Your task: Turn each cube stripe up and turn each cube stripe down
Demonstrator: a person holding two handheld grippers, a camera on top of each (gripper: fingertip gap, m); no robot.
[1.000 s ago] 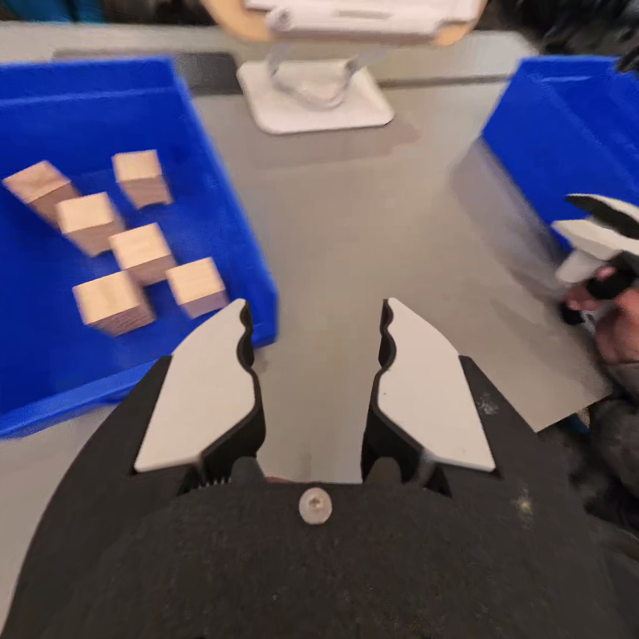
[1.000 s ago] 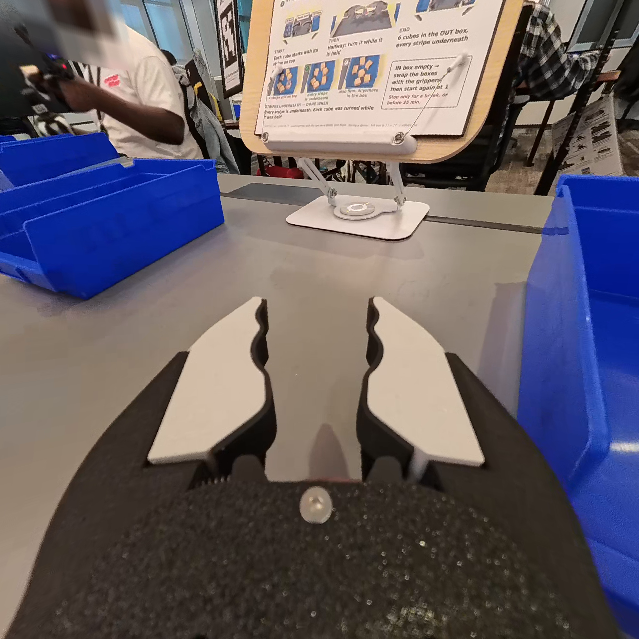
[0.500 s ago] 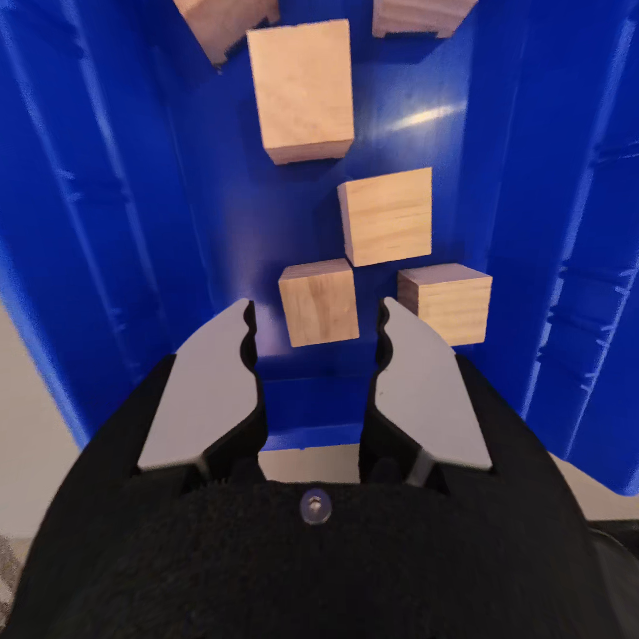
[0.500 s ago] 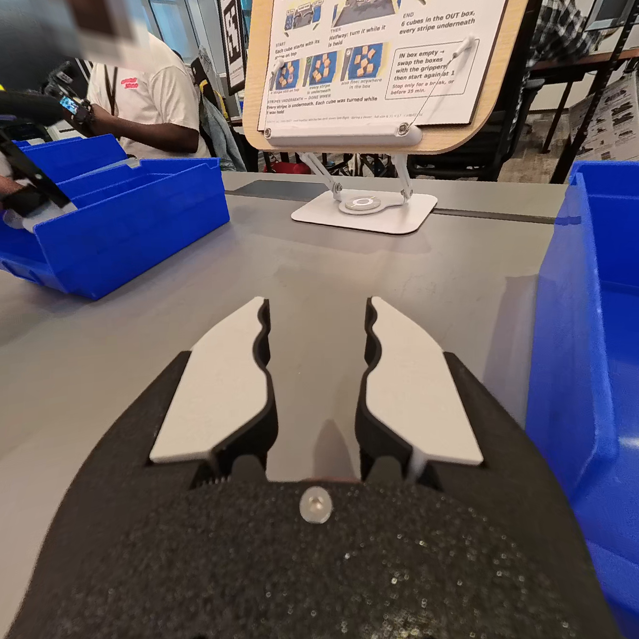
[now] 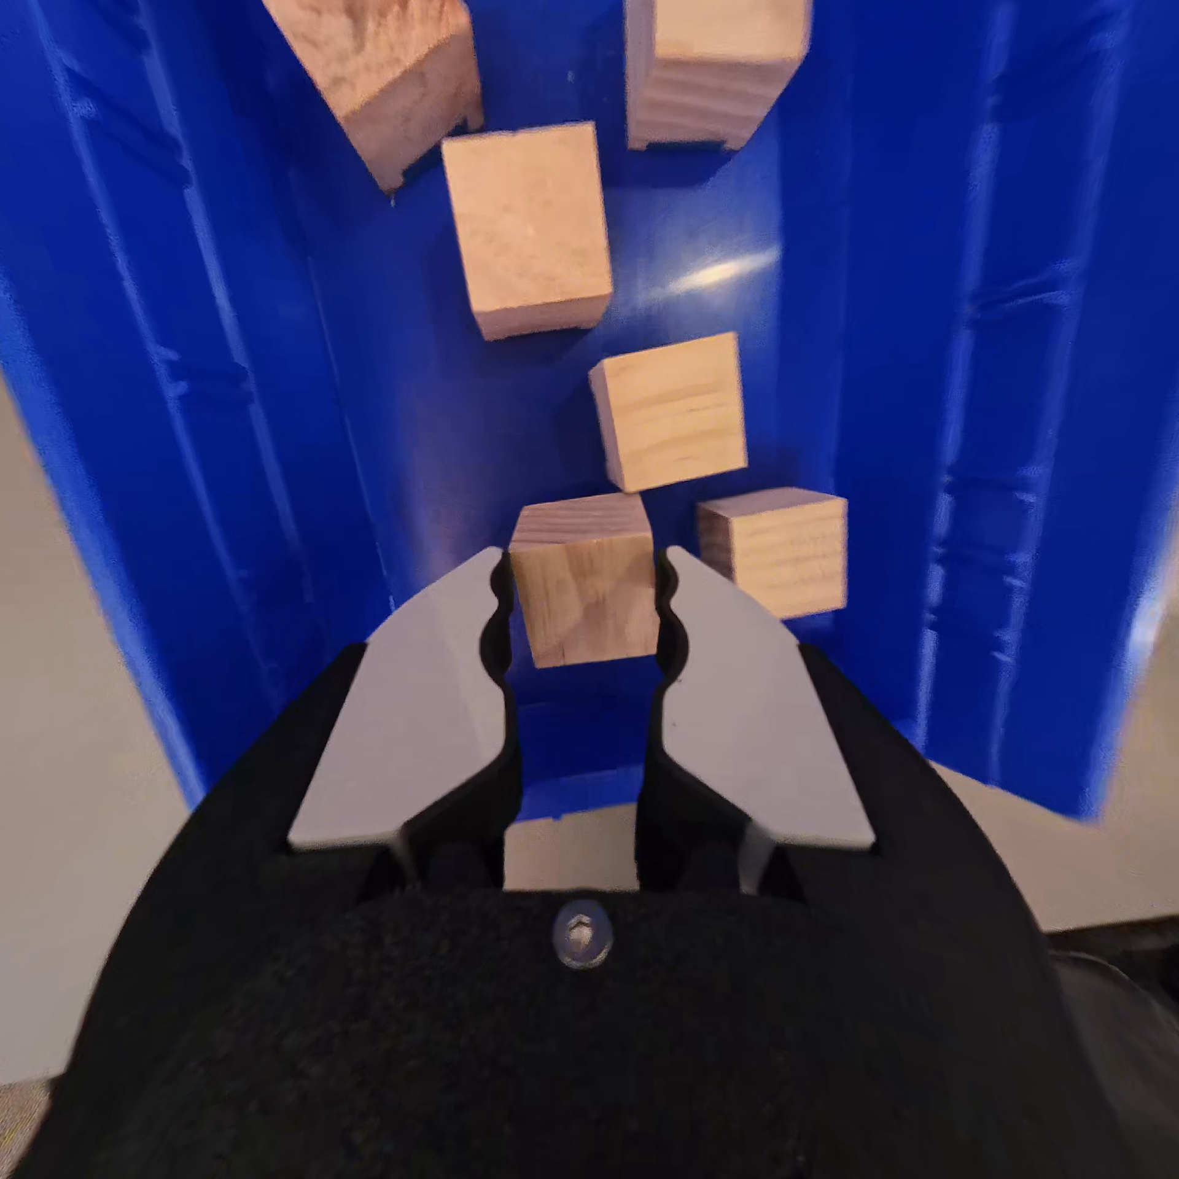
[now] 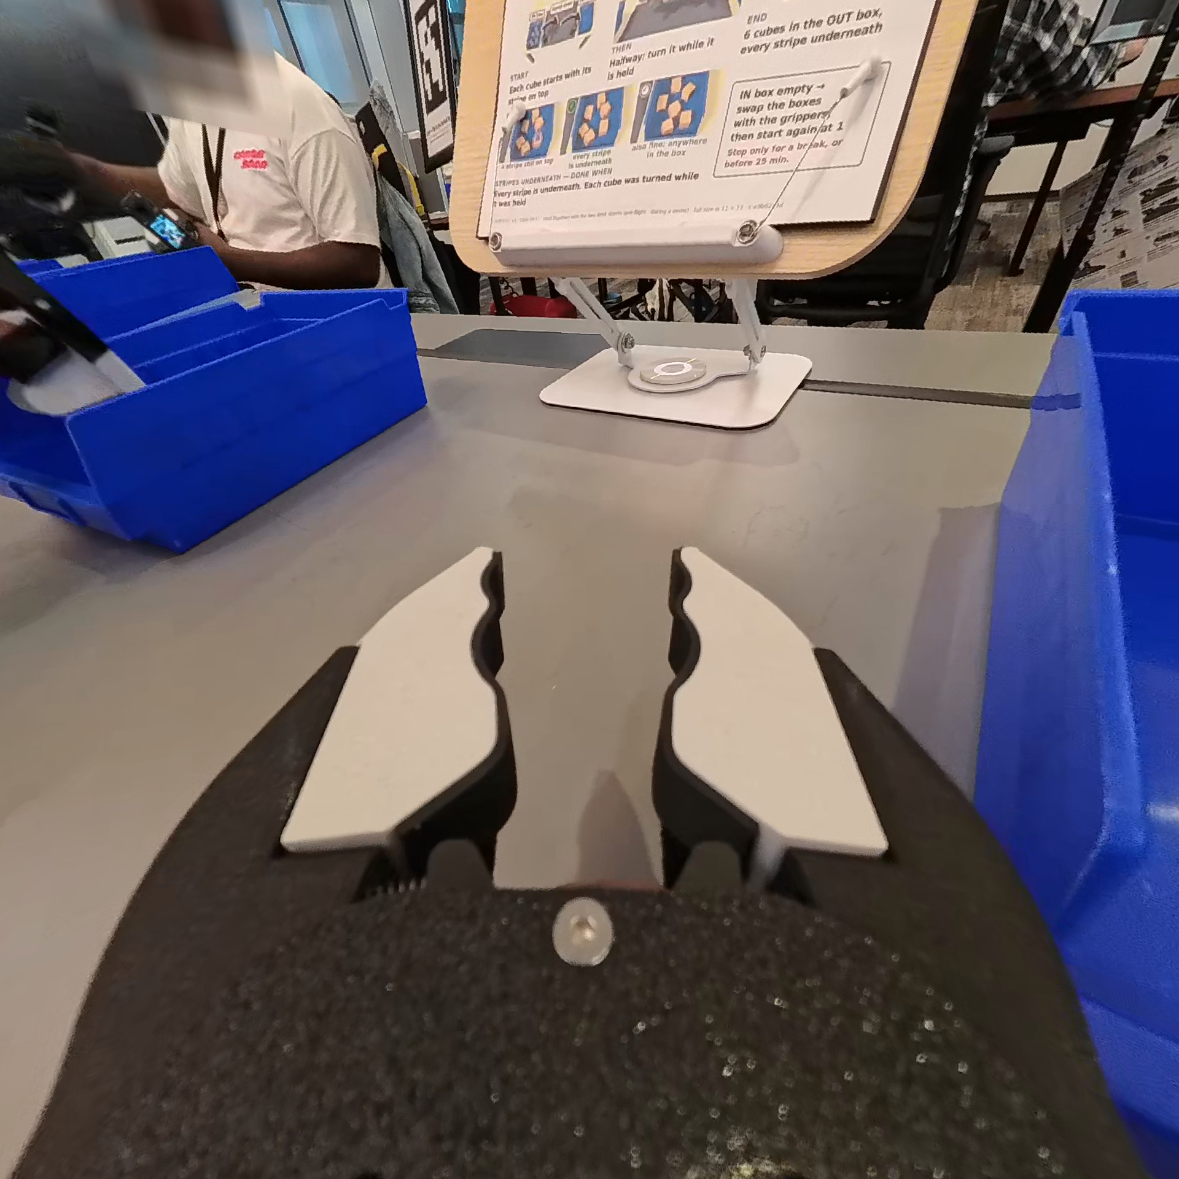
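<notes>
**Left Gripper Closed Around Nearest Cube; Right Gripper Idle Over Table**

Left wrist view: The left gripper is positioned inside the left blue bin. Its fingers are drawn in narrow against the two side faces of the nearest wooden cube, which is held between the tips. No stripe can be made out on the faces shown. Five further cubes are seen in the same bin. One cube lies just to the right of the held cube, and another lies just beyond it, near its far right corner. A third sits farther back, and two more are cut off at the top edge. Dark notches are visible at the bottom edges of the rear cubes. The view is slightly blurred.

Right wrist view: The right gripper is held low over the grey table, its fingers spread moderately with nothing between them. A second blue bin stands just right of this gripper. The left blue bin is seen well to the left. A document stand bearing an instruction sheet is placed beyond the gripper. A seated person is visible behind the table.
</notes>
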